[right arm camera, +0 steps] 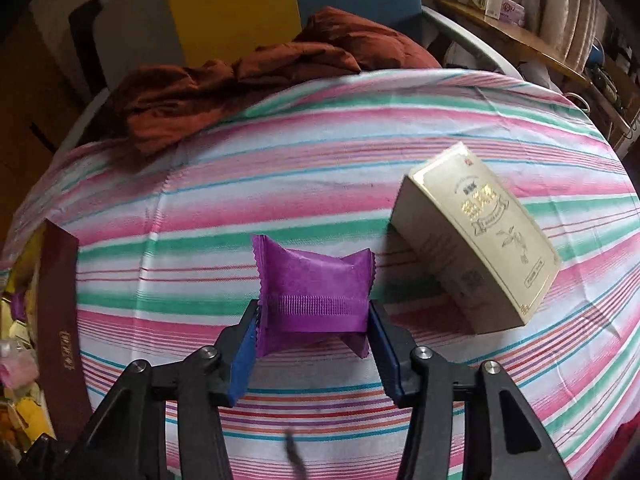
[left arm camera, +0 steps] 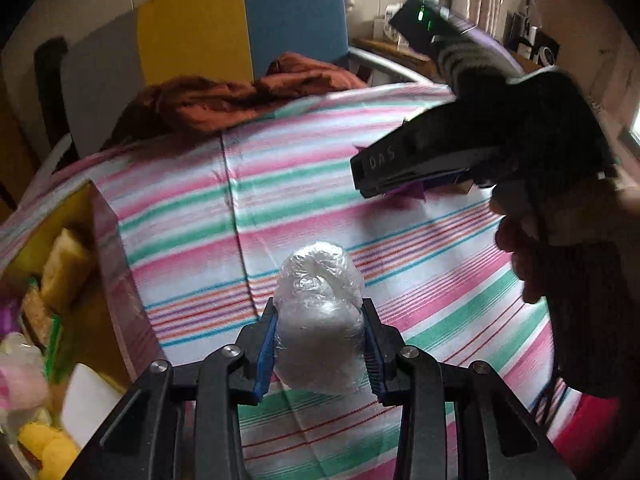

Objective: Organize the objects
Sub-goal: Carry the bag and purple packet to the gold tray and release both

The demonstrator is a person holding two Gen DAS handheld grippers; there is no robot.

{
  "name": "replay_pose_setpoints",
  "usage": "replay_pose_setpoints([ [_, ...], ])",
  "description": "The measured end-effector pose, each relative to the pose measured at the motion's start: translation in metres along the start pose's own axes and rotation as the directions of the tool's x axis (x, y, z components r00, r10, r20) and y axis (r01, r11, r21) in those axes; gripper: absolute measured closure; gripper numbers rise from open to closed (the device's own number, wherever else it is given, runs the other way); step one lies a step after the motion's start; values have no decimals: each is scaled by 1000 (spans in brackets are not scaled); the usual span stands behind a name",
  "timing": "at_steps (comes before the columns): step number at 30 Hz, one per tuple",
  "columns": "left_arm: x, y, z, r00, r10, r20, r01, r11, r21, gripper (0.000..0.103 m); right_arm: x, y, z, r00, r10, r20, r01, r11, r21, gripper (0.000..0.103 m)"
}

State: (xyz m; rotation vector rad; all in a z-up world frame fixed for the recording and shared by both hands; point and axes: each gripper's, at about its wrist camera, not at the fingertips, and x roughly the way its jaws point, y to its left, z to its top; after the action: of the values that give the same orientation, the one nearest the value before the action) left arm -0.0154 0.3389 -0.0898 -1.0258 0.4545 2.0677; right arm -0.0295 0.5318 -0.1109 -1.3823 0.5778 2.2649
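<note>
My left gripper (left arm camera: 319, 342) is shut on a white lump wrapped in clear plastic film (left arm camera: 320, 316) and holds it above the striped cloth (left arm camera: 192, 216). My right gripper (right arm camera: 314, 344) is shut on a purple snack packet (right arm camera: 312, 292), held above the cloth. The right gripper also shows in the left wrist view (left arm camera: 362, 184) at the upper right, with a bit of the purple packet (left arm camera: 404, 190) under it. A dark red box (left arm camera: 108, 264) filled with several snacks and packets stands open at the left edge; its wall shows in the right wrist view (right arm camera: 60, 320).
A cream carton with gold print (right arm camera: 476, 236) lies on the cloth at the right. A crumpled rust-brown cloth (right arm camera: 248, 80) lies at the table's far edge. A chair with yellow and blue panels (left arm camera: 240, 28) stands behind it. A wooden shelf with boxes (right arm camera: 492, 12) is at the far right.
</note>
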Motion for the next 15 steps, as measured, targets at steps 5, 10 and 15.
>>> replay_pose_setpoints([
  [5, -36, 6, 3, 996, 11, 83, -12, 1000, 5, 65, -10, 11, -1, 998, 47, 41, -46, 998, -32, 52],
  [10, -73, 19, 4, 985, 54, 165, -56, 998, 5, 65, -21, 25, -4, 993, 92, 79, -84, 992, -89, 52],
  [15, -109, 50, -1, 974, 100, 205, -88, 994, -66, 64, -23, 45, -9, 985, 145, 91, -131, 980, -148, 52],
])
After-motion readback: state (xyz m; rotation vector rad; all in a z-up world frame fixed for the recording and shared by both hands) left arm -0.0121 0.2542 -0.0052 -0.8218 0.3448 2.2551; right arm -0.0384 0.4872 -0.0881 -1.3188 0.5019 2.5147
